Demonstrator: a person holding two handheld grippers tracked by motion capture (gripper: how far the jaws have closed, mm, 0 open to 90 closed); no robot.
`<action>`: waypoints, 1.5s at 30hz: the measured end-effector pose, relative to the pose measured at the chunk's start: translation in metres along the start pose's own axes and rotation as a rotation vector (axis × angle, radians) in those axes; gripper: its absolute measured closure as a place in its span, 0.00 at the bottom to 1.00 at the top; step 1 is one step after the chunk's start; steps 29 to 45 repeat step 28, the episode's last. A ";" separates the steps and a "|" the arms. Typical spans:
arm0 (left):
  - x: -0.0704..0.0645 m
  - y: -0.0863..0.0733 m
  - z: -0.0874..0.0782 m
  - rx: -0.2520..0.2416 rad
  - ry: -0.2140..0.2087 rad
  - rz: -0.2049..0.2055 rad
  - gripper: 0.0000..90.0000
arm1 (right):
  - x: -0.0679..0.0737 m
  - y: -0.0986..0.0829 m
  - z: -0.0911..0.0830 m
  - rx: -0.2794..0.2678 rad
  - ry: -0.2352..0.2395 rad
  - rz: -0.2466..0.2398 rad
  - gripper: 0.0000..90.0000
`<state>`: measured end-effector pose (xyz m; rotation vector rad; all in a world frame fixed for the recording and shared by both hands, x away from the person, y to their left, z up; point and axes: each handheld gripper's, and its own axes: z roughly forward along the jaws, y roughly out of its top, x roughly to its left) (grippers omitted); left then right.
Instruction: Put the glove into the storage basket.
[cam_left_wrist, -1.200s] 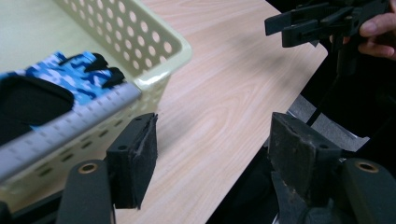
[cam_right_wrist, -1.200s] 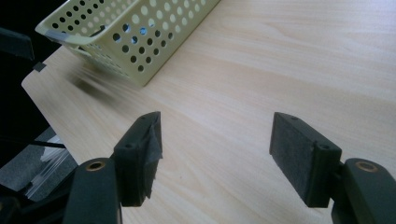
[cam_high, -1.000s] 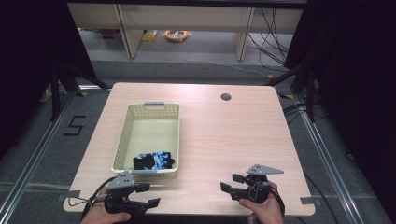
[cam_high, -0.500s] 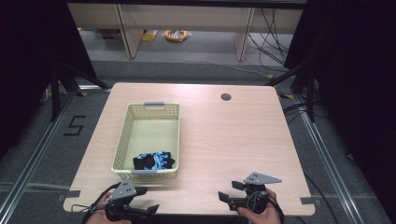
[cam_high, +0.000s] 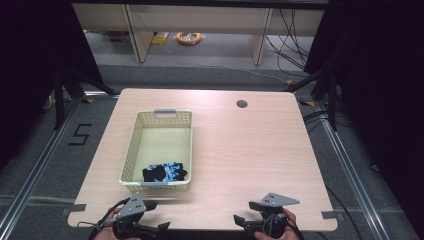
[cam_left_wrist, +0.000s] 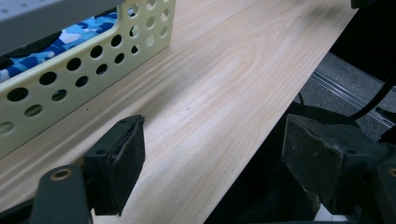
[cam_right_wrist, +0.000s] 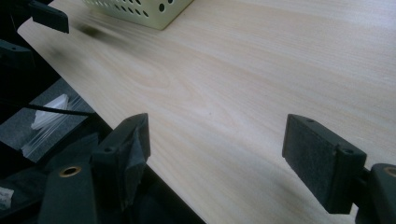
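A pale yellow perforated basket (cam_high: 131, 150) stands on the left half of the wooden table (cam_high: 240, 150). In its near end lies a bundle of blue camouflage and black cloth (cam_high: 165, 172). My left gripper (cam_high: 157, 216) sits at the table's near edge just in front of the basket, open and empty. In the left gripper view its jaws (cam_left_wrist: 219, 163) stand wide apart over bare wood, with the basket wall (cam_left_wrist: 93, 65) and the cloth (cam_left_wrist: 70, 37) at upper left. My right gripper (cam_high: 246, 213) is at the near edge right of centre, also open (cam_right_wrist: 219, 158) and empty.
A dark round cable hole (cam_high: 242, 104) lies near the table's far edge. The basket's corner (cam_right_wrist: 149, 11) and a jaw of the left gripper (cam_right_wrist: 46, 17) appear at the top left of the right gripper view. Beyond the near table edge are floor and cables.
Both grippers have drawn back toward the near edge of the table and sit lower in the high view. The basket and cloth have not moved.
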<state>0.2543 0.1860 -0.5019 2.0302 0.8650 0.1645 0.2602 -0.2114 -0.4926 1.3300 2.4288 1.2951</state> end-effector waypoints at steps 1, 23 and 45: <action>0.001 0.000 0.001 -0.008 -0.002 0.015 0.23 | 0.002 -0.001 0.001 0.002 0.014 0.025 0.27; 0.002 -0.002 0.003 0.031 0.027 0.047 0.22 | 0.004 -0.007 0.005 0.055 -0.016 -0.036 0.22; 0.002 -0.002 0.002 0.027 0.007 0.053 0.22 | 0.002 -0.007 0.006 0.061 -0.023 -0.054 0.21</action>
